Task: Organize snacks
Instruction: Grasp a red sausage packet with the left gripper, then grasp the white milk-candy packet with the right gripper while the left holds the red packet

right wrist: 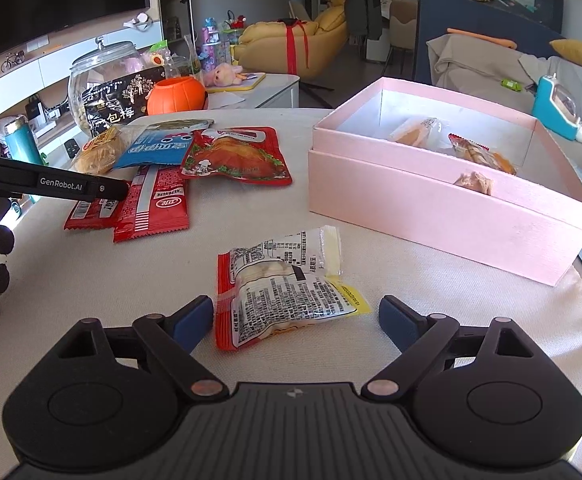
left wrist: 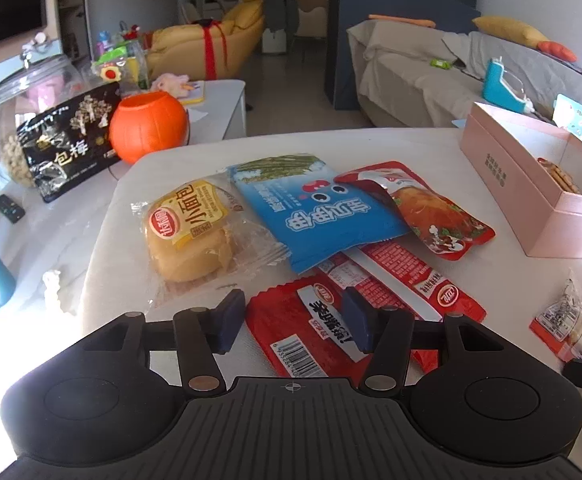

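My left gripper (left wrist: 293, 322) stands open over a red barcode packet (left wrist: 307, 332) lying flat on the white table (left wrist: 391, 148); the pads flank it without pressing. Beyond lie a bread packet (left wrist: 189, 232), a blue packet (left wrist: 311, 212), a red chicken packet (left wrist: 431, 208) and long red packets (left wrist: 403, 276). My right gripper (right wrist: 295, 320) is open wide, its pads apart on either side of a clear-and-red snack packet (right wrist: 287, 292). The pink box (right wrist: 431, 208) at the right holds several small snacks (right wrist: 475, 152). The left gripper's body (right wrist: 59, 188) shows at the far left.
Off the table's far left corner stand a glass jar (left wrist: 31, 92), a black plum bag (left wrist: 67, 140) and an orange pumpkin bucket (left wrist: 147, 128). A teal bottle (right wrist: 21, 140) is on the low shelf. A sofa (left wrist: 431, 68) lies behind the table.
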`<move>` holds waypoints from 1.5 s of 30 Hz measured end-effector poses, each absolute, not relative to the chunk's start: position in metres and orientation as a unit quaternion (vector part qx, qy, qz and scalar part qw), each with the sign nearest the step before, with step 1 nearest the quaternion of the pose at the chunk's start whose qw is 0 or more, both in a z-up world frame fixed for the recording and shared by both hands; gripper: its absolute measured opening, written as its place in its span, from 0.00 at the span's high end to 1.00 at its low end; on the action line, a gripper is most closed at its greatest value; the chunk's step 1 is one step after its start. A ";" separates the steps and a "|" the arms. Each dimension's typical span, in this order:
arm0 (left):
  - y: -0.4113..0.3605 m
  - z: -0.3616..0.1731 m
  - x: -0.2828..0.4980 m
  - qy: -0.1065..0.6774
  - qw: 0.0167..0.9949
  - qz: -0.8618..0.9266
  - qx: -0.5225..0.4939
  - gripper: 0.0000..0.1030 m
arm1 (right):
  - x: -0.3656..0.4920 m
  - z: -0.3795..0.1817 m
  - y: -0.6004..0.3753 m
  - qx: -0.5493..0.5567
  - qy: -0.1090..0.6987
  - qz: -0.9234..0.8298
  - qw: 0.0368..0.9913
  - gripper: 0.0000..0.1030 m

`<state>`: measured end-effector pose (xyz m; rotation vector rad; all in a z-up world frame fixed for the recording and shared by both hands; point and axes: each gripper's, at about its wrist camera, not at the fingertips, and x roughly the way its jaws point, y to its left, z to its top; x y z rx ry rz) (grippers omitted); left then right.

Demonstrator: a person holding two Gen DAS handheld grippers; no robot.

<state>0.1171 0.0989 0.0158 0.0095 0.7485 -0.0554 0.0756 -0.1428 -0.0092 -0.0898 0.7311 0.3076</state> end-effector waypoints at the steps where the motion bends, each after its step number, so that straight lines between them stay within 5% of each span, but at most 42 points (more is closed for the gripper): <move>1: 0.098 0.016 0.115 0.368 0.929 -0.038 0.007 0.41 | 0.076 -0.009 -0.143 -0.044 0.356 0.150 0.921 0.12; 6: 0.095 0.015 0.089 0.384 0.919 -0.086 0.026 0.24 | 0.075 -0.009 -0.143 -0.044 0.356 0.150 0.921 0.12; 18: 0.074 0.019 0.060 0.403 0.899 -0.143 0.096 0.21 | 0.075 -0.010 -0.142 -0.045 0.356 0.150 0.921 0.11; 33: 0.131 0.051 0.055 0.409 0.903 -0.077 -0.107 0.23 | 0.075 -0.010 -0.142 -0.048 0.358 0.153 0.920 0.10; 45: 0.095 0.044 0.033 0.433 0.894 -0.092 0.069 0.30 | 0.075 -0.010 -0.142 -0.048 0.358 0.152 0.920 0.10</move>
